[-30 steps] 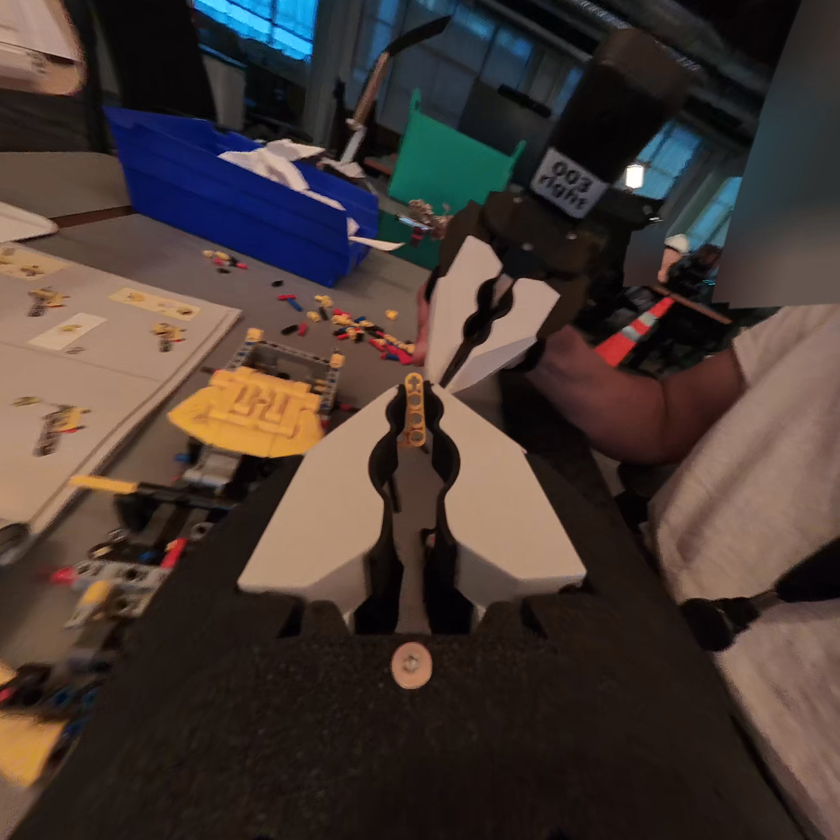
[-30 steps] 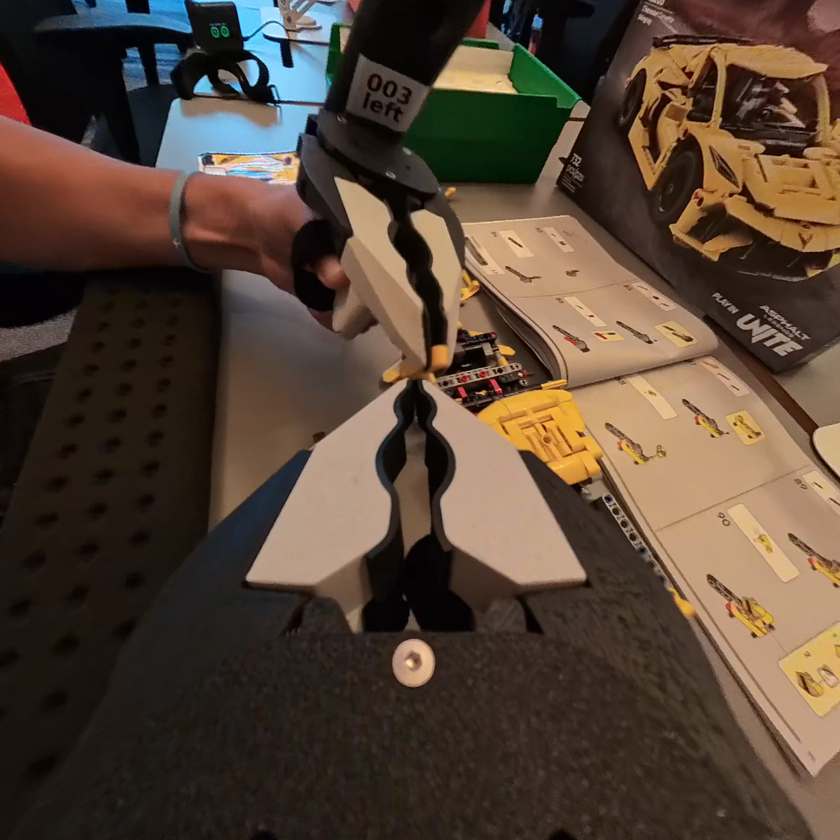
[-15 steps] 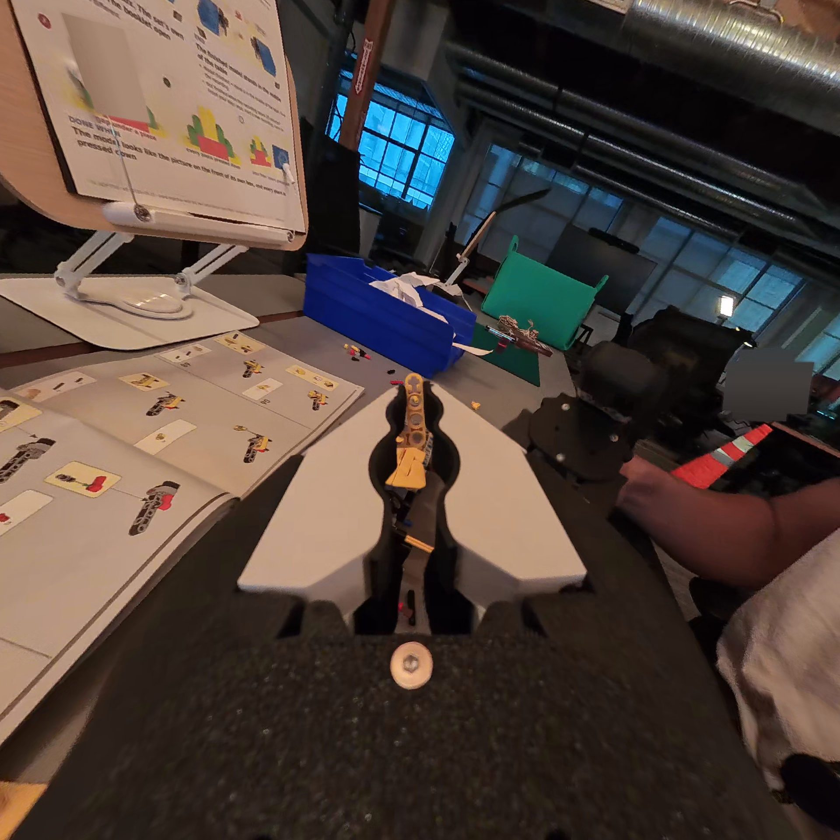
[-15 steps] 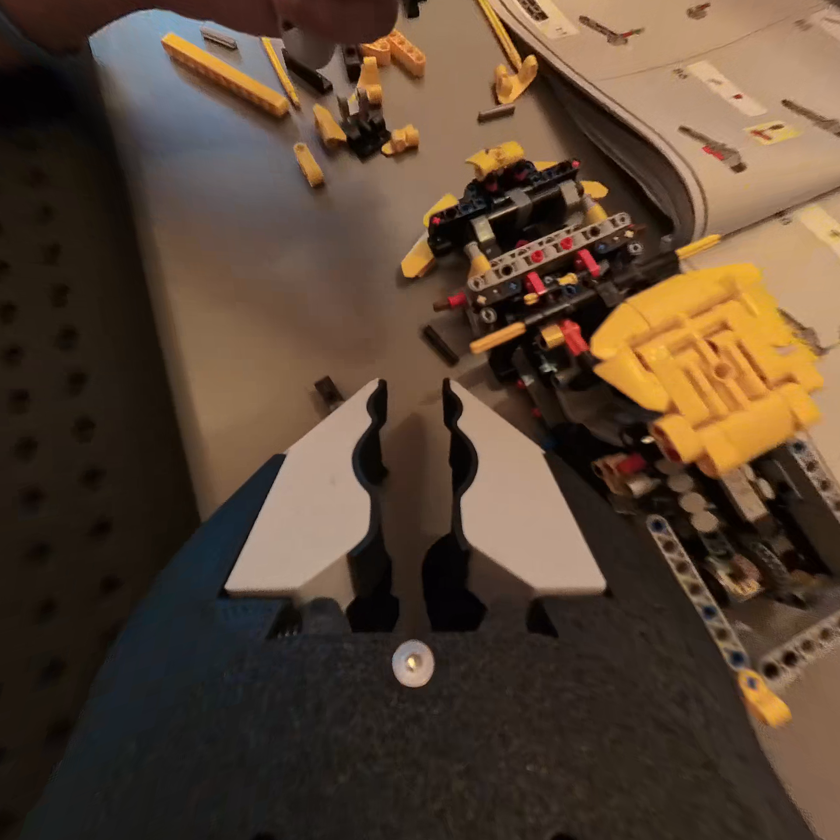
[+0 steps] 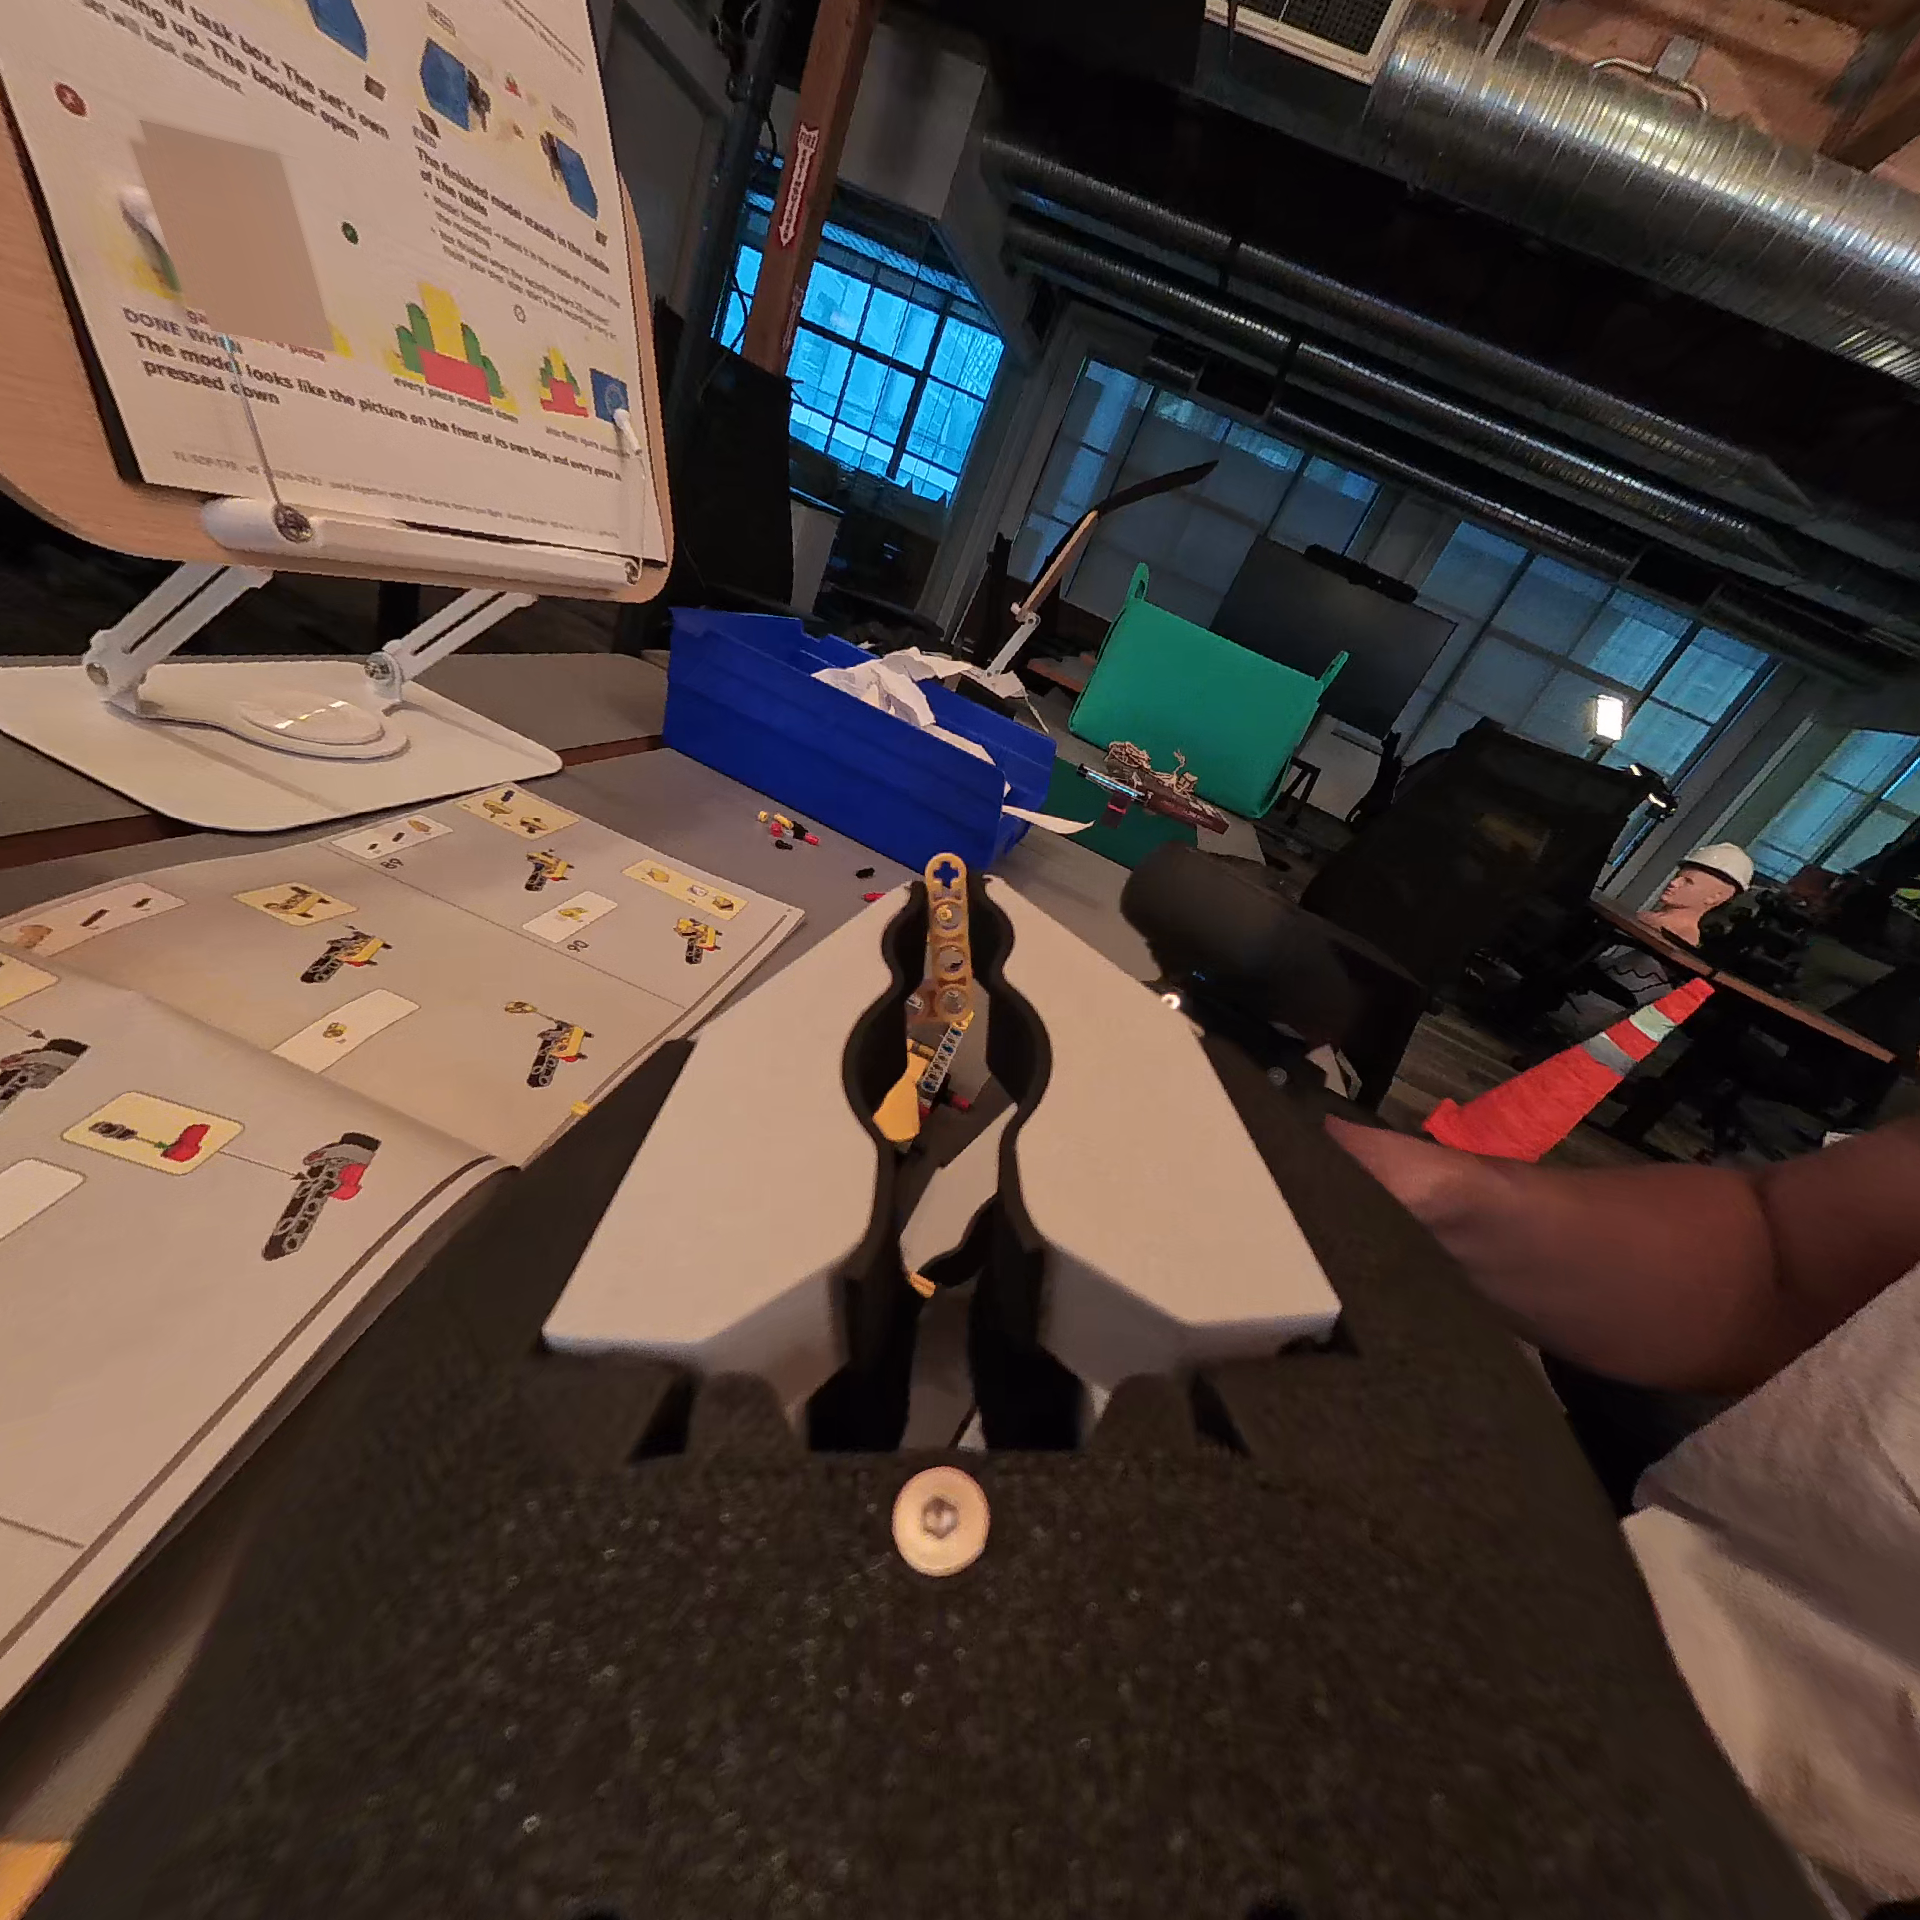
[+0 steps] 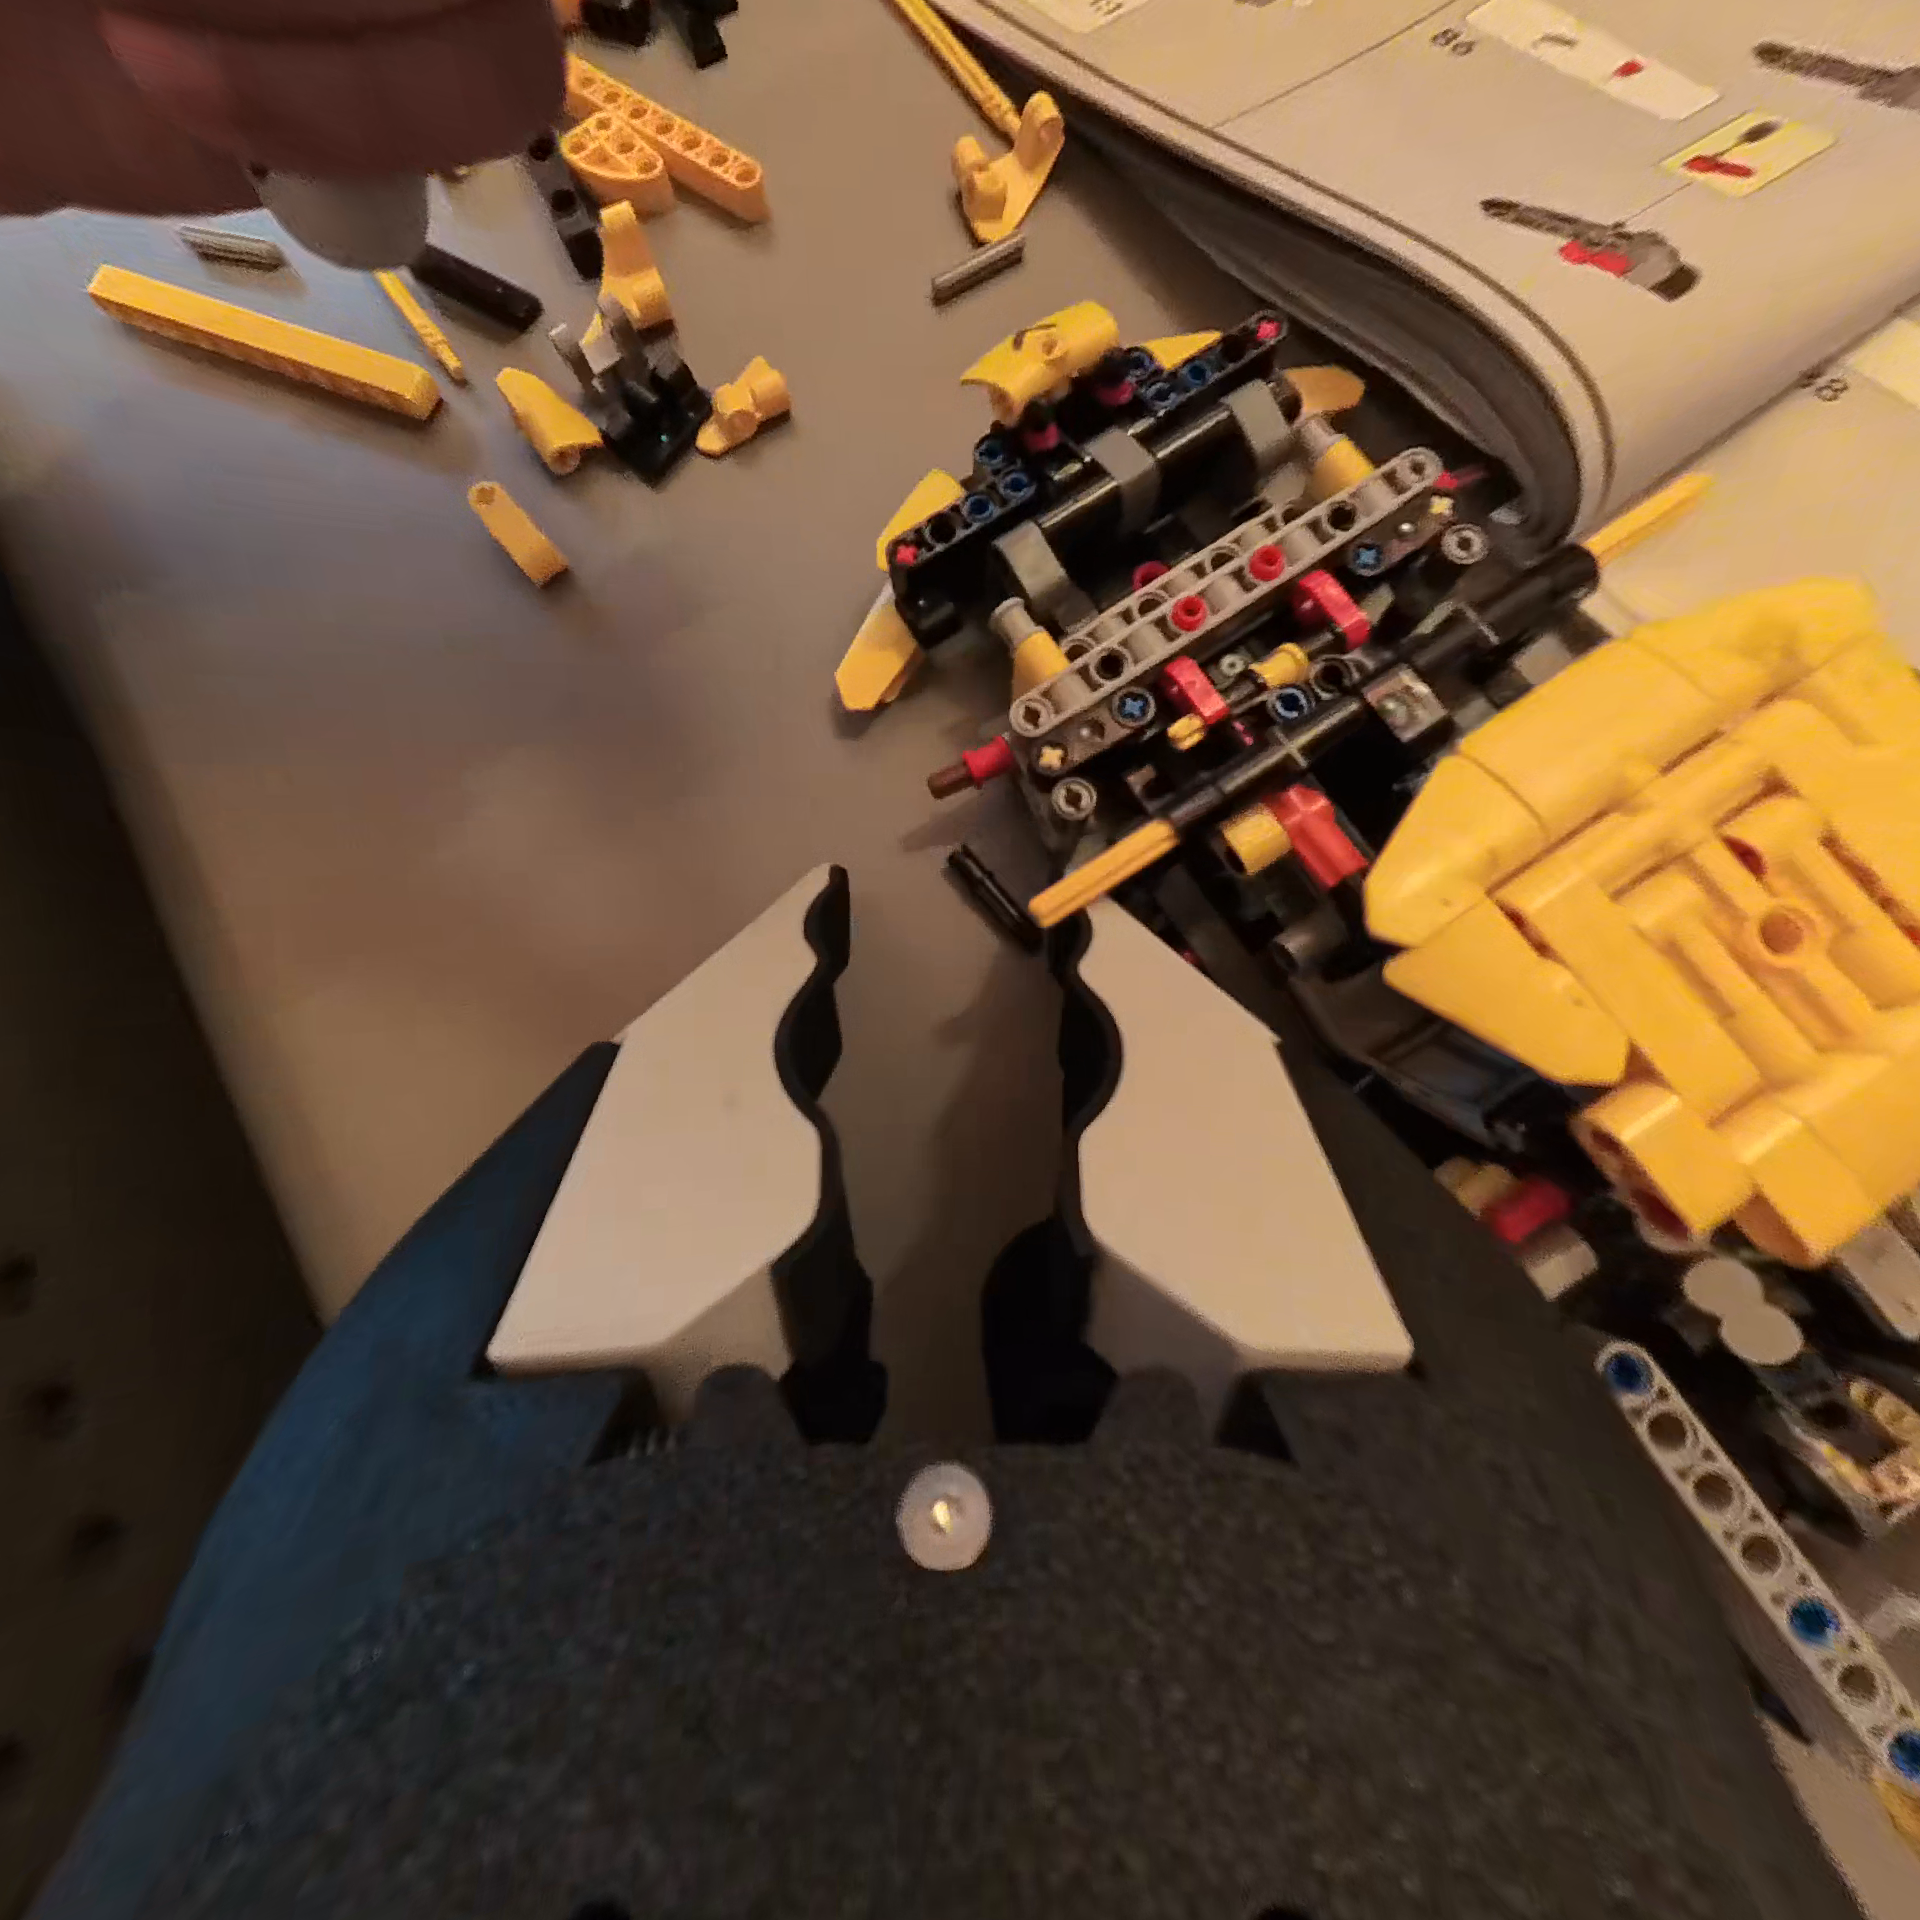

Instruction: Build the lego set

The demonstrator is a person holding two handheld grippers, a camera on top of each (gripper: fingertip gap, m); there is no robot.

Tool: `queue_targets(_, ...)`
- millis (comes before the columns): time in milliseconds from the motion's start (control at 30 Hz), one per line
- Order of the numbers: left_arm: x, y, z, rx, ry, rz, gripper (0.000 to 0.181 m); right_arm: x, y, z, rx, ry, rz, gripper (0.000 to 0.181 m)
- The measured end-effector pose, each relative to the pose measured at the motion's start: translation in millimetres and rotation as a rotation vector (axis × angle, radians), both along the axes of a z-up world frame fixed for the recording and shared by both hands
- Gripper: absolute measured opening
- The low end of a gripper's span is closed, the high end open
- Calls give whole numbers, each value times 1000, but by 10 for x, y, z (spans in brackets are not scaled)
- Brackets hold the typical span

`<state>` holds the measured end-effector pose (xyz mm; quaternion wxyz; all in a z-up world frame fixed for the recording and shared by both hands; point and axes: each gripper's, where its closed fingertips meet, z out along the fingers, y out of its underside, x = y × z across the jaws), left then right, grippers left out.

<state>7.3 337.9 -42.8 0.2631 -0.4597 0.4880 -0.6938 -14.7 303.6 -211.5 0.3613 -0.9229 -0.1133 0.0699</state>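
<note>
While it is raised above the desk [image 5: 665,790], the left hand-held gripper [image 5: 948,904] pinches a thin yellow lego beam [image 5: 949,940] between its fingertips; the beam stands upright, pierced with round holes, its top hole showing blue. Below the beam, through the gap between the fingers, a bit of yellow and grey lego shows, too small to tell apart. Beyond the gripper a blue bin [image 5: 831,727] sits on the desk holding crumpled white paper [image 5: 883,675], and a green bin [image 5: 1195,707] stands farther back, its contents hidden. An open instruction booklet [image 5: 312,1018] lies to the left, with a document stand [image 5: 260,416] behind it.

In the right wrist view, the right hand-held gripper [image 6: 951,914] hangs over bare desk with its fingers well apart and nothing between them. Just beside its right fingertip lies the partly built lego car [image 6: 1299,727]: a black and grey frame with red and blue pins, a yellow axle sticking out toward the gripper, and a large yellow panel block [image 6: 1683,914] on its right end. Loose yellow lego pieces [image 6: 623,343] are scattered farther up the desk, among them a long yellow beam [image 6: 260,343].
</note>
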Motion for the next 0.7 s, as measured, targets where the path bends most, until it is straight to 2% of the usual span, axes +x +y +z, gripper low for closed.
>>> queue_targets(67, -2, 2, -1, -1, 0, 1, 7, -15, -6, -18, -25, -13, 25, 36)
queue_targets(200, 6, -17, -17, 9, 7, -4, 7, 3, -75, -28, -55, -53, 68, 19)
queue_targets(367, 22, -51, -49, 9, 21, -17, 7, -7, -319, -29, -106, -130, 135, 9)
queue_targets(500, 30, -65, -60, 14, 24, -20, 7, -221, -396, 111, -104, 76, 163, 18)
queue_targets(600, 35, -62, -71, 16, 28, -17, 8, 22, -276, 197, -36, -40, 117, 15)
queue_targets(700, 36, -31, -90, 21, 35, -7, 7, -93, -316, 19, -151, 2, 154, 28)
